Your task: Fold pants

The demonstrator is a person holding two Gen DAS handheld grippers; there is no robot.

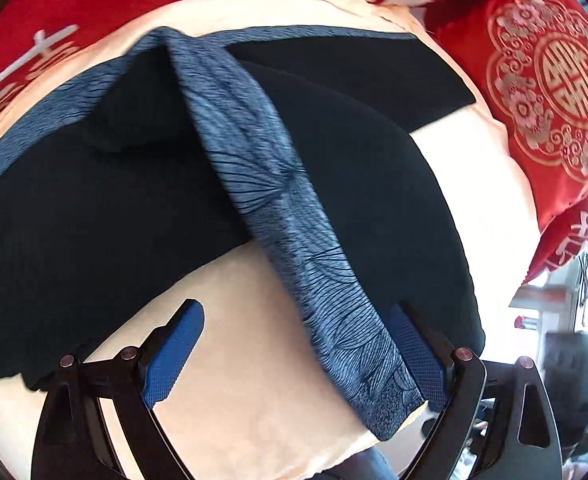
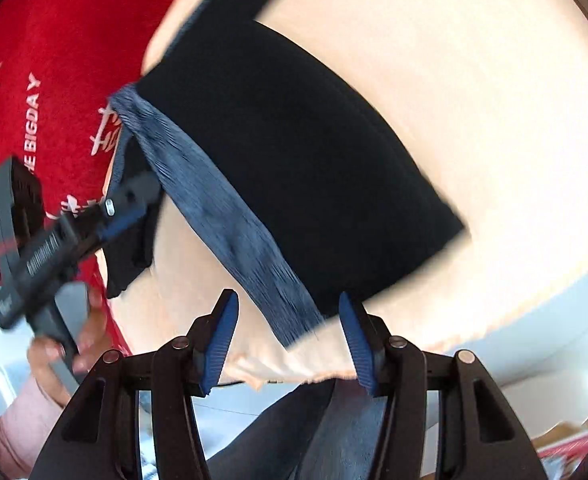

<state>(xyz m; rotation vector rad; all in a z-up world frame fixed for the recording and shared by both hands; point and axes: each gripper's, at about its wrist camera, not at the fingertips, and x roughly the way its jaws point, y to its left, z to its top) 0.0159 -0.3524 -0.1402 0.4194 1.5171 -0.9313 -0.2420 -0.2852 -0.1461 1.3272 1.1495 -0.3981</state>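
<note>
Left gripper: while it hovers over the cream cloth, the left gripper has its blue-padded fingers spread wide apart; the patterned band of the pants runs between them, lying close against the right-hand pad, with nothing clamped.
Left gripper, seen from the right wrist view: it sits at the far end of the band, held by a hand in a pink sleeve; whether its tips touch the fabric cannot be told from the blur.
Right gripper: the right gripper is likewise open, its ribbed blue fingers parted around the near end of the band and not pinching it.
Pants: the pants are black with a blue-grey patterned band, lying on the cream cloth.
Fold state: one black leg lies over the other at an angle, the band crossing diagonally on top.
Band end: its near end reaches the cloth's front edge.
Surroundings: a red blanket with white characters lies beneath, and a red embroidered cushion sits to the right.
</note>
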